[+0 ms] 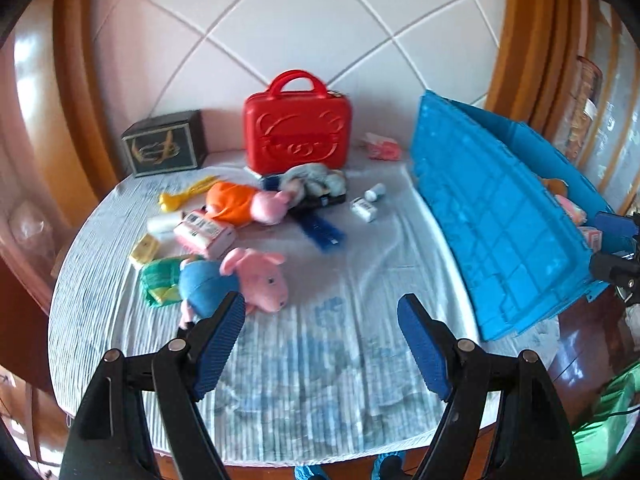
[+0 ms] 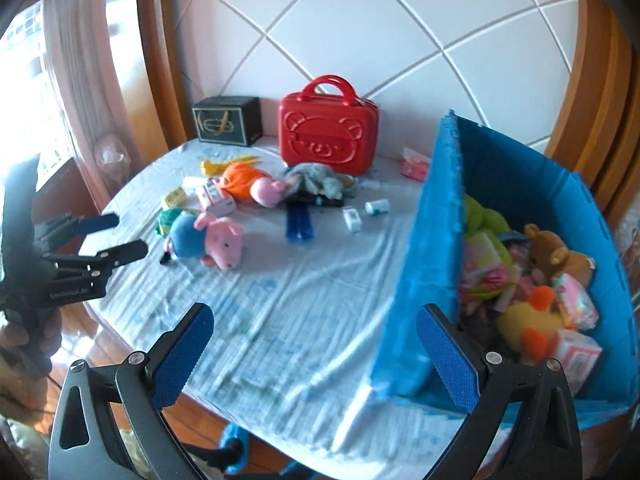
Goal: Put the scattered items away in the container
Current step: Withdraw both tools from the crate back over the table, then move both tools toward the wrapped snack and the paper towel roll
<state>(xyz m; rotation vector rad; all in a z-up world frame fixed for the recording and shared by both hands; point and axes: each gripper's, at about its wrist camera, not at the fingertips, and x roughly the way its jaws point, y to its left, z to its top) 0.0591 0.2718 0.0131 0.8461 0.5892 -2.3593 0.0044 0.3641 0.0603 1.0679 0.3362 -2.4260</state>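
The blue crate (image 2: 520, 184) stood at the right of the right wrist view, its near wall tilted, already holding a brown bear (image 2: 558, 256), a yellow duck (image 2: 530, 326), a green toy (image 2: 482, 214) and several pink packets. The scattered items lay left of it on the white cloth (image 2: 280, 300): a pig in blue (image 2: 208, 240) at centre left, a pig in orange (image 2: 248, 184) above it, small boxes (image 2: 214, 198) between them, a blue strip (image 2: 298, 224), a white bottle (image 2: 378, 206) and a small white box (image 2: 352, 220) nearer the crate. A grey bundle (image 2: 320, 182), perhaps cloth since blur hid its detail, lay just in front of the red case (image 2: 330, 136). A dark box (image 2: 228, 120) stood at upper left.

The left gripper (image 1: 320, 332) hung over the cloth with jaws apart and empty, the pig in blue just beyond its left finger. The right gripper (image 2: 316, 346) was likewise spread wide and held nothing, its right finger in front of the crate wall.
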